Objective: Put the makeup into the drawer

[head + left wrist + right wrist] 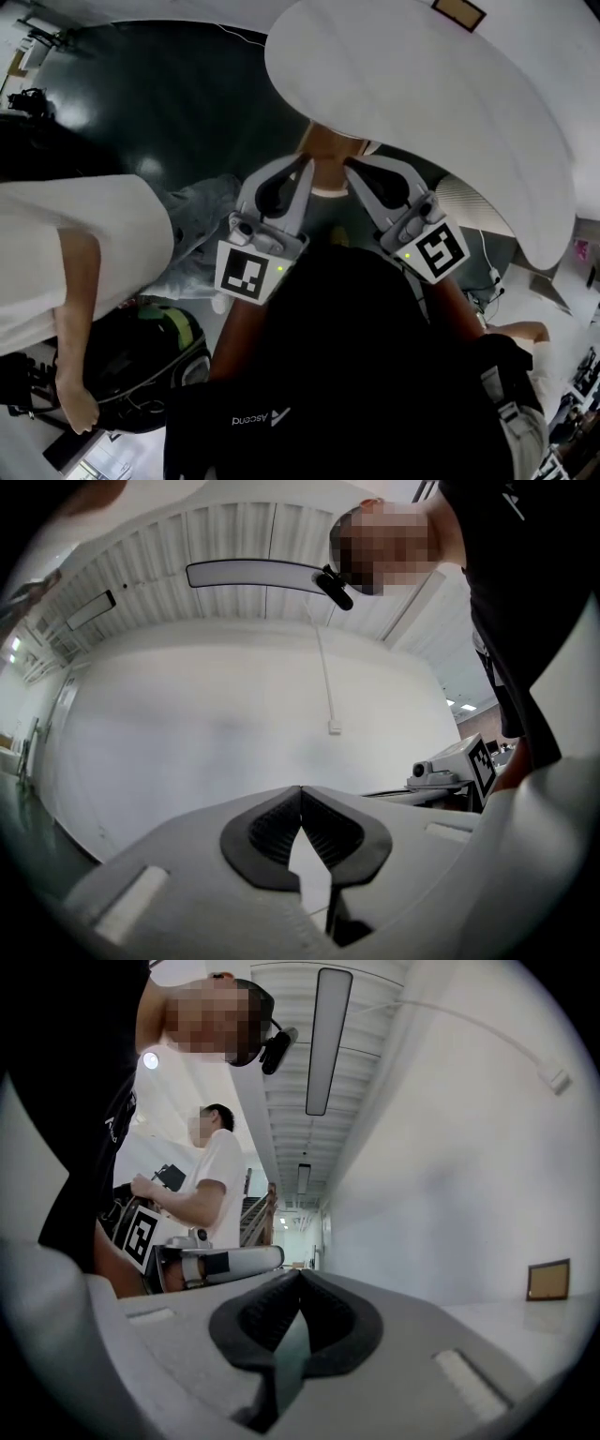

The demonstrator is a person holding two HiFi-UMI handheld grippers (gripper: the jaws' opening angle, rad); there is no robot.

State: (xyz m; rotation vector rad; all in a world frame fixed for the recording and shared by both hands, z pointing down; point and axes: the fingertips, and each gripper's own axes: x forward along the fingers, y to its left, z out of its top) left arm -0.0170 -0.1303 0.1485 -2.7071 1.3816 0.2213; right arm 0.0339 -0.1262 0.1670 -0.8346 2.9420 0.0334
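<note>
No makeup and no drawer show in any view. In the head view both grippers are held close to the wearer's chest, pointing away toward a white table. My left gripper (307, 161) is shut, its dark pads meeting at the tips with nothing between them (301, 789). My right gripper (347, 165) is likewise shut and holds nothing (300, 1273). Their marker cubes (249, 272) (437, 249) sit near the wearer's black shirt. Each gripper view faces a bare white wall (234, 714) and the ceiling.
A white rounded table (422, 103) curves just beyond the gripper tips. A second person in a white shirt (75, 244) stands at the left, above a black bag (141, 366) on the dark floor (169, 94). A small framed picture (548, 1279) hangs on the wall.
</note>
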